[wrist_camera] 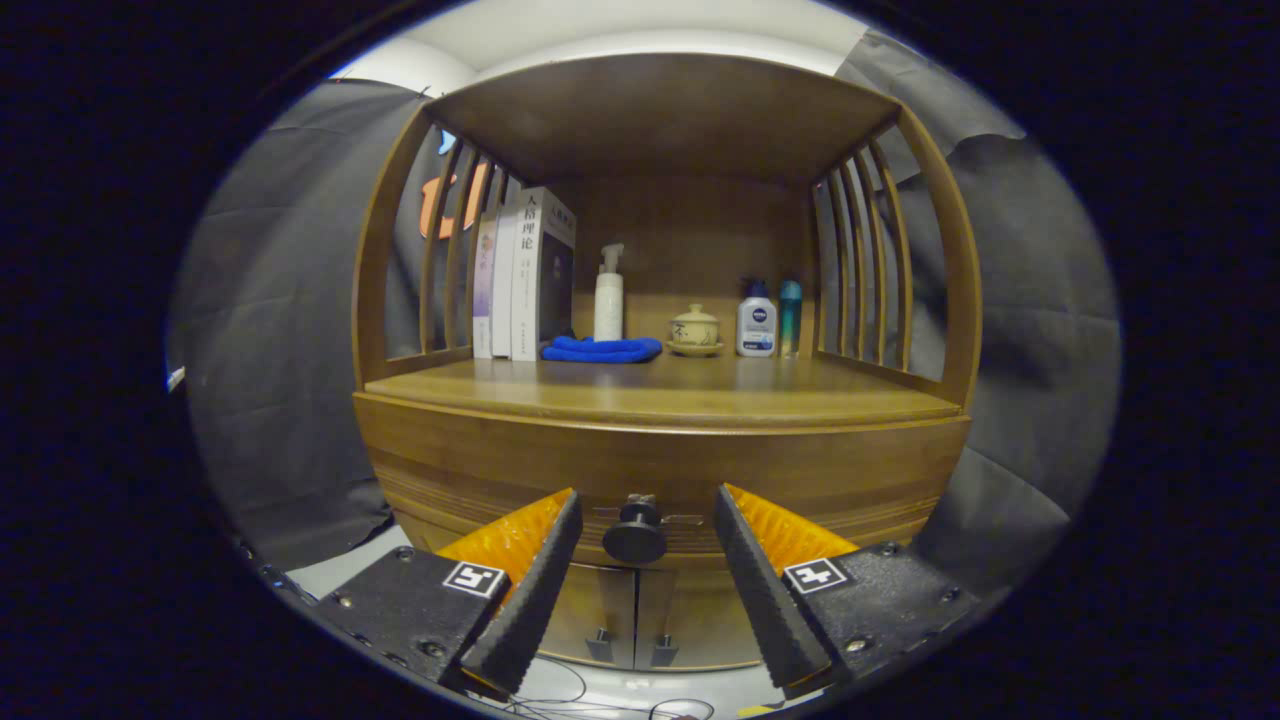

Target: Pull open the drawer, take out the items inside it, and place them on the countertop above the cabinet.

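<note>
A: What stands at the back of the shelf?

B: On the left, some books stand upright against the side slats. Just in front of them lies a folded blue cloth. Behind the cloth stands a white pump bottle.

A: And more to the right?

B: A small yellow lidded cup sits on its saucer. Beside it stands a white bottle with a blue cap, and just next to that a slim teal bottle.

A: Anything lower down?

B: Thin cables lie on the pale floor.
</note>
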Action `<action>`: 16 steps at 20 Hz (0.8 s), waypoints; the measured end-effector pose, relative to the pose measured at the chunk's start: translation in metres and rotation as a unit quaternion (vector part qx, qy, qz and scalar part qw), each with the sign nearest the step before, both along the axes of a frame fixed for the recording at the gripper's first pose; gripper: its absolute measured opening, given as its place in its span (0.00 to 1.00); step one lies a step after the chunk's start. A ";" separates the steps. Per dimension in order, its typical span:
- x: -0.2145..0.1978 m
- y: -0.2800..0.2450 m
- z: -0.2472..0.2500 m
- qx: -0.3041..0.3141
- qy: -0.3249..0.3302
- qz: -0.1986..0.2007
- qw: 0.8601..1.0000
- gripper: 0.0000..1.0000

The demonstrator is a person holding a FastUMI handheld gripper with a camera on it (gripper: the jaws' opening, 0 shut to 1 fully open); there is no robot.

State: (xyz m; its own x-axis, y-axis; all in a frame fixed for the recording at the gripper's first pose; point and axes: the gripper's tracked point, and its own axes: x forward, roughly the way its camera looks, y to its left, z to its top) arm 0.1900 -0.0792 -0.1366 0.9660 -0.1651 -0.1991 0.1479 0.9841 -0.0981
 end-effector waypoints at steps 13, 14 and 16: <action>0.035 -0.004 -0.034 -0.015 0.021 -0.010 1.000 0.51; 0.033 -0.003 -0.033 -0.010 0.022 -0.009 1.000 0.49; 0.034 -0.001 -0.034 0.004 0.021 -0.005 1.000 0.44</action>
